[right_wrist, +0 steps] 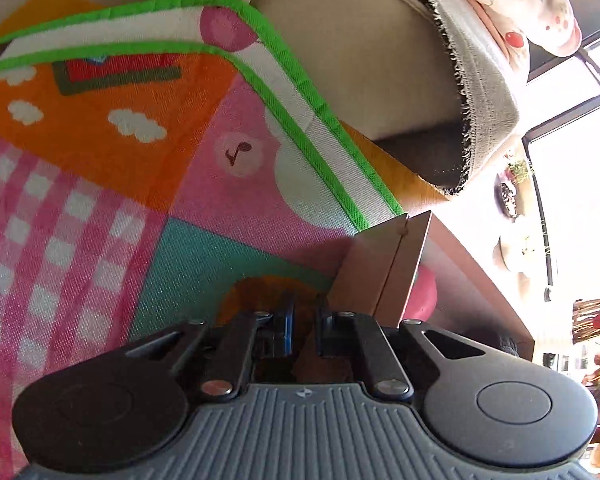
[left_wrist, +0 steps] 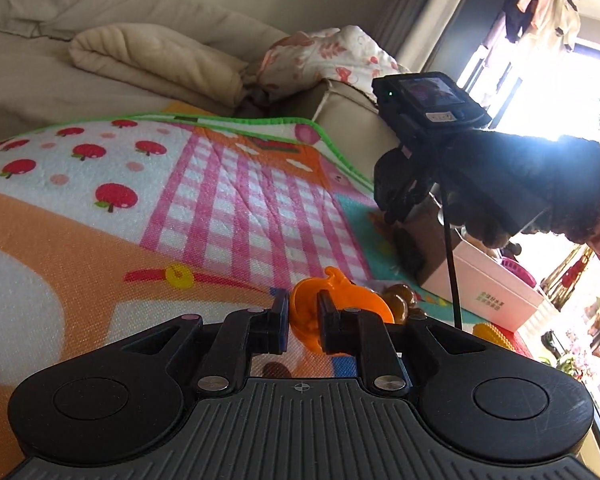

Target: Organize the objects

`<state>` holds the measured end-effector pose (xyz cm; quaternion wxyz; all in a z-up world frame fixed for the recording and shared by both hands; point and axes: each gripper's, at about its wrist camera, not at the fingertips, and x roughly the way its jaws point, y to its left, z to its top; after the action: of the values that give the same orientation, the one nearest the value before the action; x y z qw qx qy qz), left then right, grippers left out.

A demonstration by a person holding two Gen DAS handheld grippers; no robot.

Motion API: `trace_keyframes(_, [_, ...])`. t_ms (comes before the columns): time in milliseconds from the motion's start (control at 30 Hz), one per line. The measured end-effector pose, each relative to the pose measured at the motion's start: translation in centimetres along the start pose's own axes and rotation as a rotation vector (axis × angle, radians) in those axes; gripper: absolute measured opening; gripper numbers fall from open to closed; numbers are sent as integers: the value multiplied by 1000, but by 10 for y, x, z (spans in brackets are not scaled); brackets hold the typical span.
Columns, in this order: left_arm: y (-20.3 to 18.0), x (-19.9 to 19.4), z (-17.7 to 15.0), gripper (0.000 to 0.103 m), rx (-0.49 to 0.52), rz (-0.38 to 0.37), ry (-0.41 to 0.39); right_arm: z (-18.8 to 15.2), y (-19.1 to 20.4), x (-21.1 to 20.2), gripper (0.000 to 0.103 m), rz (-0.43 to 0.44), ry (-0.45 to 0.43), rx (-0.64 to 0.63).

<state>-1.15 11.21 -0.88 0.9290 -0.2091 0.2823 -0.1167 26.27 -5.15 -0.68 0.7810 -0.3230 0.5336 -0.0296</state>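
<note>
My left gripper (left_wrist: 303, 318) is shut on an orange toy pumpkin (left_wrist: 352, 300), held just above the colourful play mat (left_wrist: 220, 200). Brown chestnut-like toys (left_wrist: 398, 300) lie just beyond it on the mat. My right gripper (right_wrist: 303, 322) hovers low over the mat (right_wrist: 140, 200) next to the corner of a pink cardboard box (right_wrist: 384, 272); its fingers are close together with something brown between them, but what it is stays unclear. The right gripper with its camera also shows in the left wrist view (left_wrist: 396, 212), above the box (left_wrist: 496, 284).
A beige sofa (left_wrist: 100, 60) with folded blankets runs behind the mat. A yellow bumpy toy (left_wrist: 494, 334) lies by the box. A pink object (right_wrist: 426, 292) sits beside the box. Bright windows and plants are at the right.
</note>
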Motion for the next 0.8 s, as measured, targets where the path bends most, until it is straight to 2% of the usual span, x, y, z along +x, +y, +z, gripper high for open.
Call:
trace_keyframes(100, [2,-1,0,17,-10,-6,-8,-9,16,-6,8,-43,13,-82])
trace_keyframes(233, [4,-3,0,17,-24,-12,-17,-34,29,-23,7,-24,17,-163])
trace_keyframes(367, [4,-2,0,17,-30,-11,-17,-70,31,-46,7,52,12,-184])
trace_keyframes(433, [4,-2,1,17,-25,-7,-13,-88,30,-58,8,121,9,-191])
trace_keyframes(600, [2,0,1,17,-14,-9,12,-141,20,-94,9,277,-68,-182])
trace_keyframes(667, [-1,1,1,17,1,-5,21,-160,10,-103,15,314,-122,-149])
trace_keyframes(767, [-9,2,-1,17,21,-10,49,-198,-7,-110,41,347,-218,-78])
trace_keyframes(800, [-11,2,-2,17,21,-21,68,-213,-13,-108,42,368,-242,-41])
